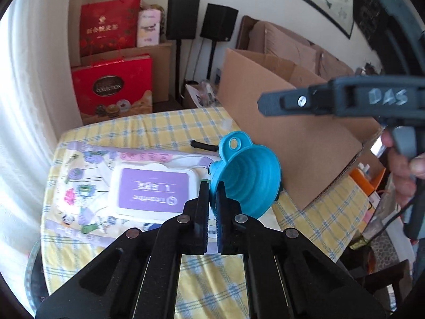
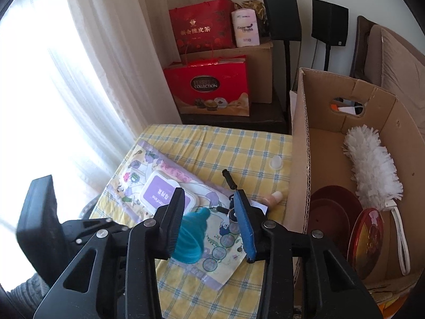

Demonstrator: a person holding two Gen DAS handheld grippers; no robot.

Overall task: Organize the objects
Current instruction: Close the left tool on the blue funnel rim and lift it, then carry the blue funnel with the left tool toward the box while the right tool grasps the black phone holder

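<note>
A blue collapsible funnel (image 1: 249, 175) hangs tilted above the table, and my left gripper (image 1: 212, 188) is shut on its rim. In the right wrist view the same funnel (image 2: 192, 239) shows blurred, lower down, through the gap of my right gripper (image 2: 209, 195). That gripper is open and nothing touches its pads. From the left wrist view the right gripper (image 1: 263, 103) is up and to the right of the funnel, apart from it, held by a hand (image 1: 403, 170). A wet-wipes pack (image 2: 162, 196) with a purple lid lies on the yellow checked tablecloth (image 2: 212, 143).
An open cardboard box (image 2: 300, 159) stands at the table's right, holding a white duster (image 2: 372, 164), brown bowls (image 2: 332, 212) and a round red tin (image 2: 366, 239). A black-handled tool (image 2: 229, 180), a small bottle (image 2: 273, 196) and a white cap (image 2: 276, 162) lie near the box wall.
</note>
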